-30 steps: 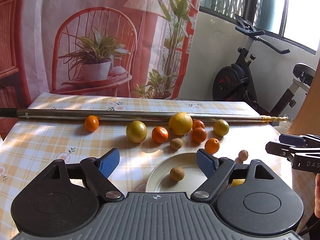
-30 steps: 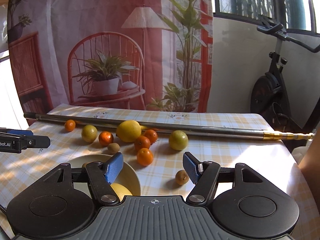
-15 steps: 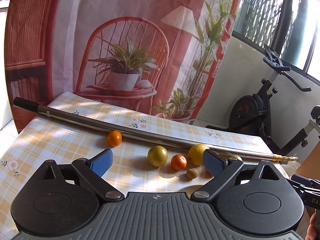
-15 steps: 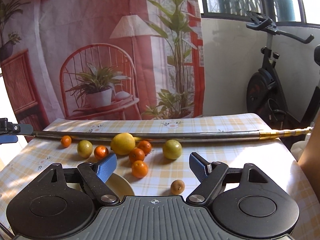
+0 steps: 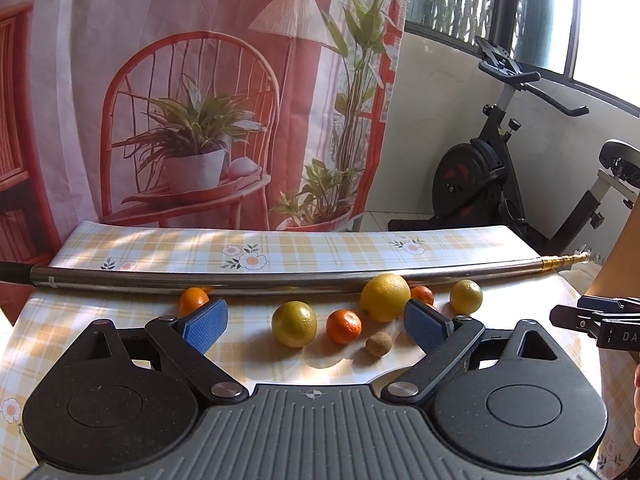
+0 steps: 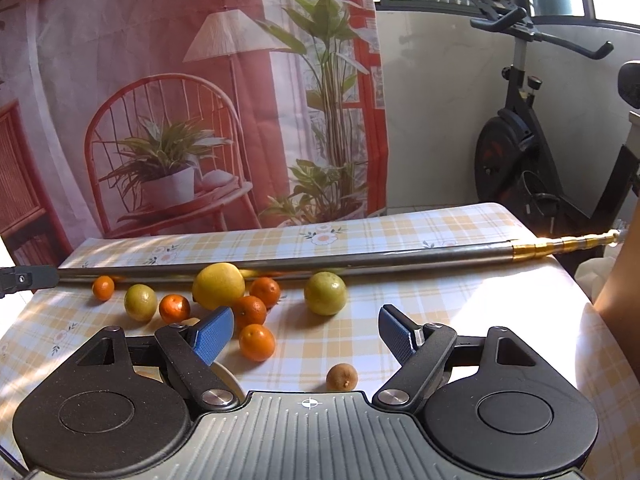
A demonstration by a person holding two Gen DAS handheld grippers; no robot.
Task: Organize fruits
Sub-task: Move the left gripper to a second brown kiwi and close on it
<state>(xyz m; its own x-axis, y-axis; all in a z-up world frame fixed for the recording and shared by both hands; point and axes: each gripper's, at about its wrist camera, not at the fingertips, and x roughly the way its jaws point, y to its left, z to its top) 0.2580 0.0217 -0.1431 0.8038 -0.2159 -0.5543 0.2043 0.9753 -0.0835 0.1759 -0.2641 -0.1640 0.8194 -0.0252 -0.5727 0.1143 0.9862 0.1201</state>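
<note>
Beyond your right fingers (image 6: pixel 212 334) you have five small oranges (image 6: pixel 103 288) (image 6: pixel 174 308) (image 6: pixel 265 292) (image 6: pixel 250 311) (image 6: pixel 257 342) and three larger yellow-green citrus fruits (image 6: pixel 140 303) (image 6: pixel 218 286) (image 6: pixel 325 293), with one metal pole (image 6: pixel 320 262) behind them. You have two small brown fruits in sight: one (image 6: pixel 341 376) low between your right fingers, the other (image 5: pixel 378 344) between your left fingers (image 5: pixel 204 326). There is one white plate (image 6: pixel 226 378), its rim showing just under your right gripper's left finger.
</note>
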